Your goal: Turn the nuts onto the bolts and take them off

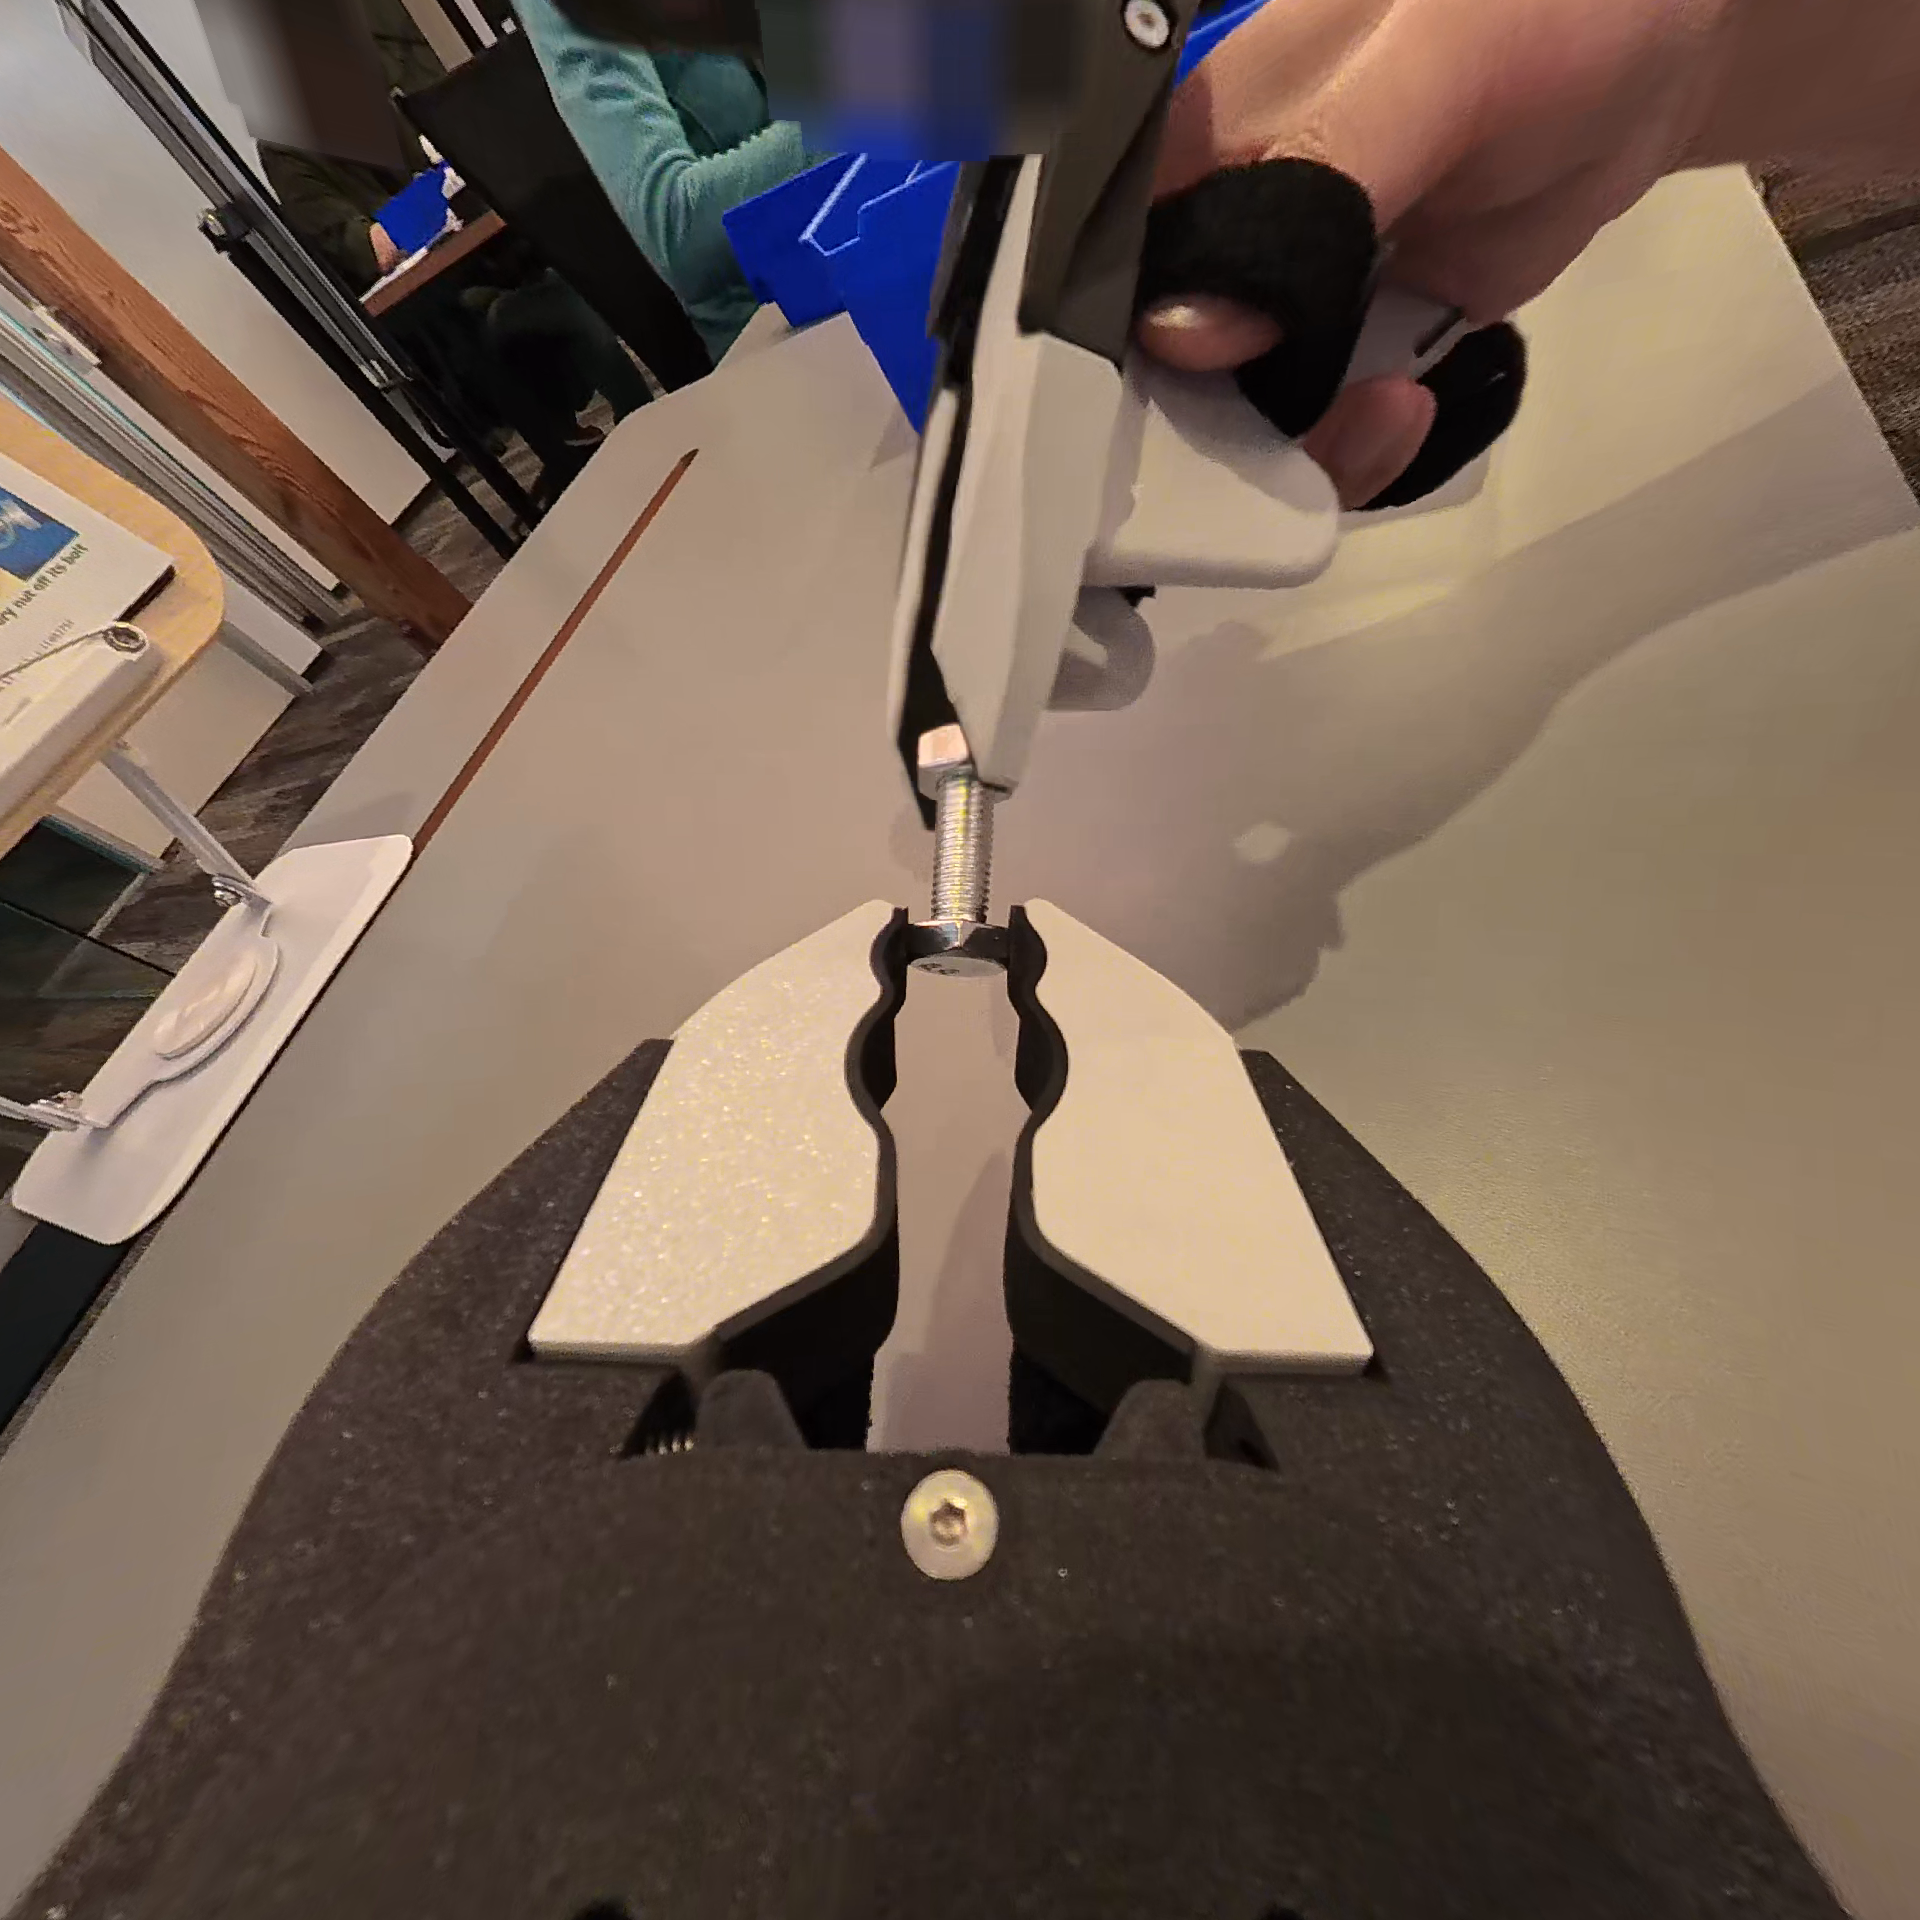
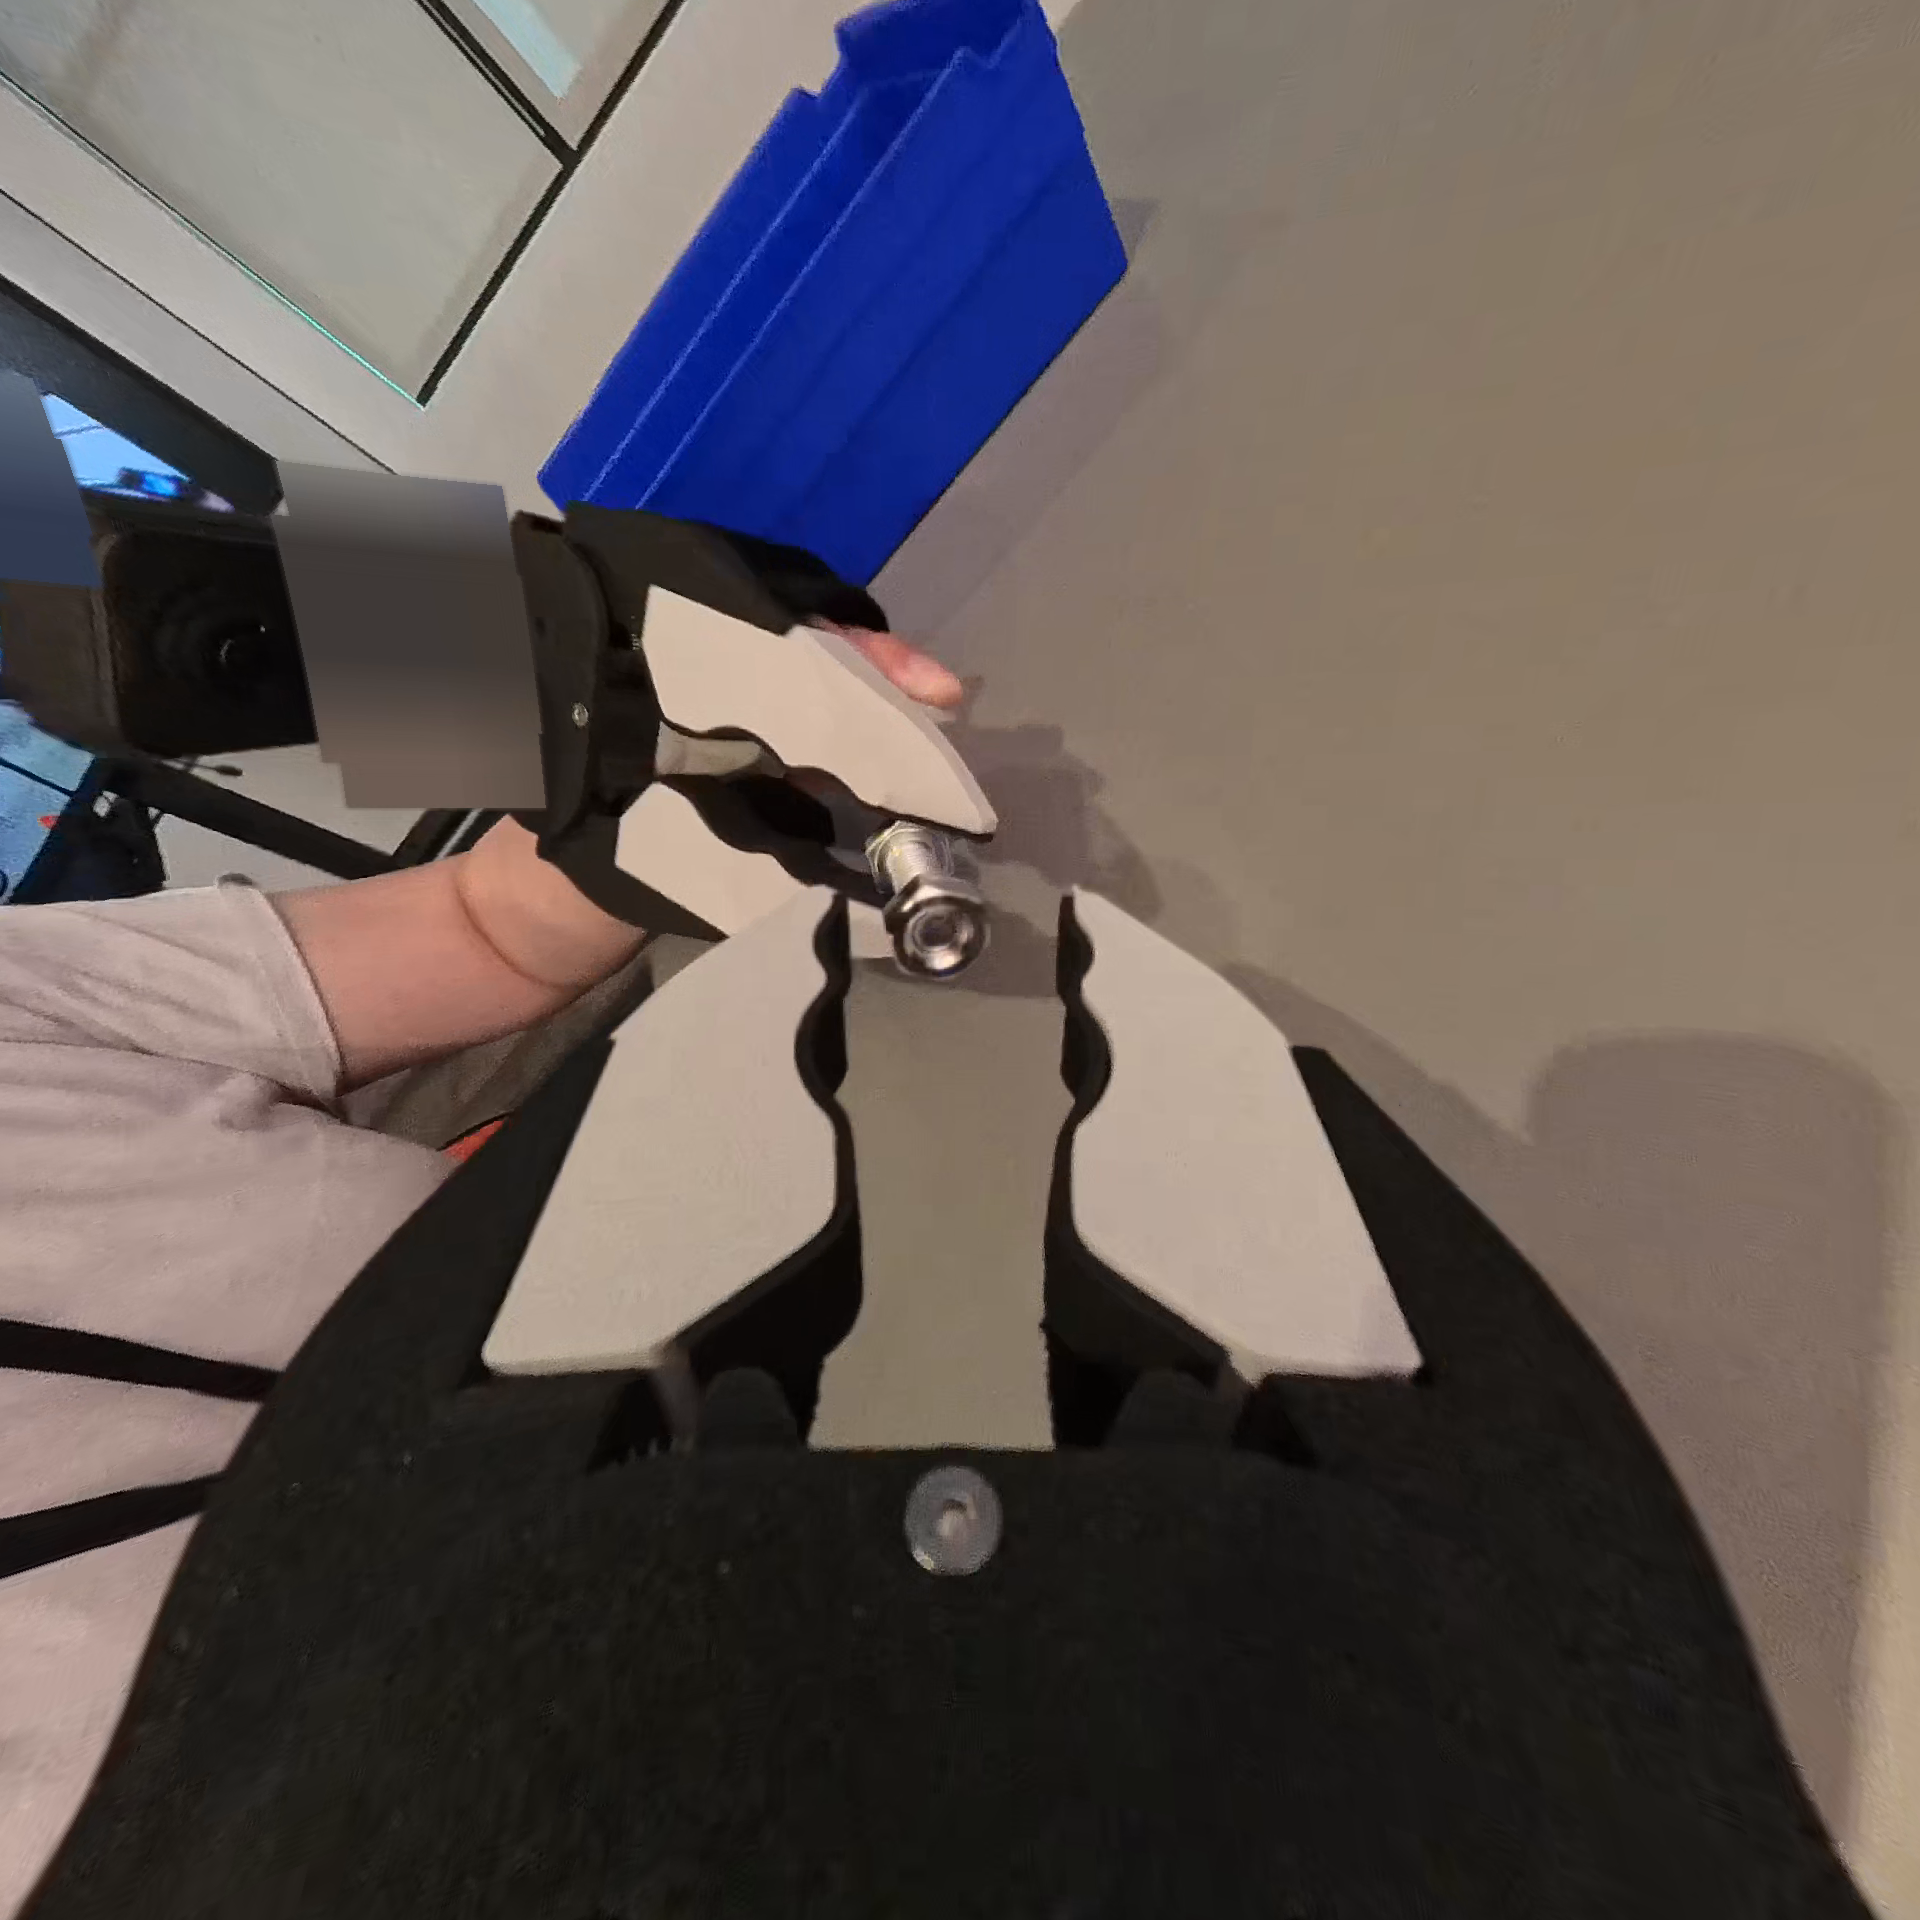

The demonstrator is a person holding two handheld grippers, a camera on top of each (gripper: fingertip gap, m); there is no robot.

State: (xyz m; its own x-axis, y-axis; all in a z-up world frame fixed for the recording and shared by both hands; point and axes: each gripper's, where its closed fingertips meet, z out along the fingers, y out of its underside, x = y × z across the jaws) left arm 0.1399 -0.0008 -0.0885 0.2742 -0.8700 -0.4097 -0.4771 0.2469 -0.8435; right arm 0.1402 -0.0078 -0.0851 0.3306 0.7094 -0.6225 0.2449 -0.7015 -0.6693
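Left gripper (image 1: 957, 940): jaws clamped on the hex head of the bolt (image 1: 962, 862), right at the fingertips. Bolt is off the table (image 1: 1558, 1039), held in the air above it. Long axis runs straight out along the left fingers, head nearest the camera, threaded shank pointing away and slightly up.

Nut (image 1: 943, 750) sits at the far end of the shank, threads bare between it and the head. Right gripper (image 1: 961, 790) comes in from above, roughly in line with the bolt, tips either side of the nut. In the right wrist view its own jaws stand clearly apart, nut (image 2: 942, 935) end-on just beyond the tips, closer to the left finger, with a gap to the right one. So not clamped on the nut; whether a pad touches it I can't tell.

In that same view the bolt points toward the camera, head buried in the left gripper (image 2: 883, 847).

A gloved hand (image 1: 1403, 260) is on the right gripper's handle. Further back, a blue bin (image 2: 862, 312) on the table, well apart from the bolt. Beyond the table edge, a person in a teal sweater (image 1: 665, 156).
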